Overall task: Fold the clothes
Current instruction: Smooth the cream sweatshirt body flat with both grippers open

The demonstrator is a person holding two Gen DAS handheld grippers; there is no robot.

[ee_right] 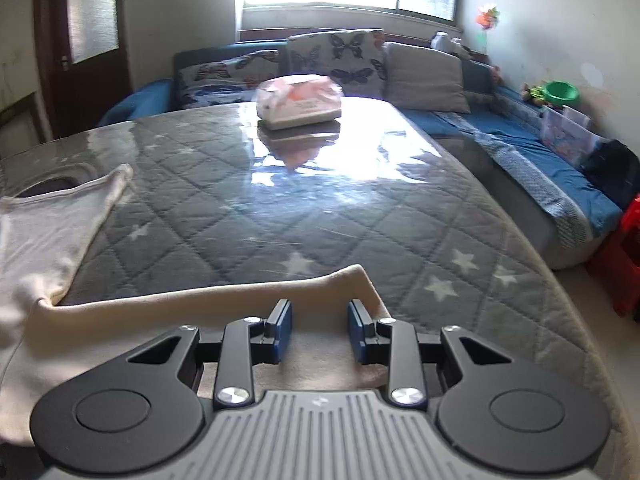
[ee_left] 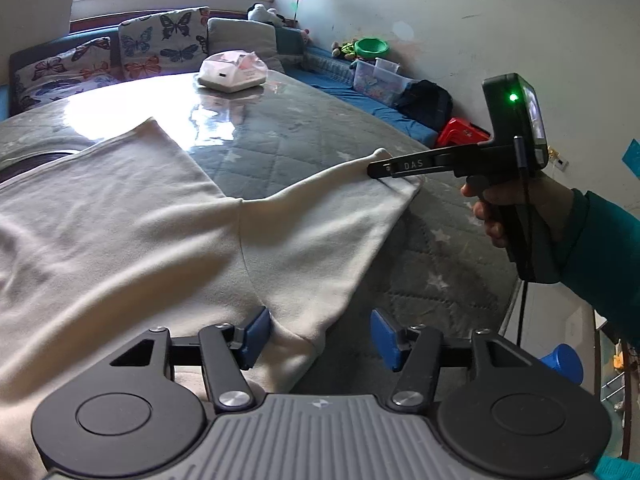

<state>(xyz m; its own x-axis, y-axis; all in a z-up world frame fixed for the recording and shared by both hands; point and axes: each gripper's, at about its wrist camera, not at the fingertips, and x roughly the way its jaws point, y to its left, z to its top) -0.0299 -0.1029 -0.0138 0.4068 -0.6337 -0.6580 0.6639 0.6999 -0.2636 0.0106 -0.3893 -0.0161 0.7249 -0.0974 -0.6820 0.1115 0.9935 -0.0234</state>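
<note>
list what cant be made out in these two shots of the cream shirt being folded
- Cream shirt: its left part and hem run off the frame edges in both views.
- Right tool: in its own view the fingers are apart over the sleeve; from the left wrist view, whether they touch the cloth is unclear.
- Pink packet: window glare washes out its print.

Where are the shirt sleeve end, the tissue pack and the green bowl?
sleeve end (ee_left: pixel 394 196), left wrist view, cuff edge.
tissue pack (ee_right: pixel 300 100), right wrist view, wrapper front.
green bowl (ee_left: pixel 372 46), left wrist view, rim.
</note>
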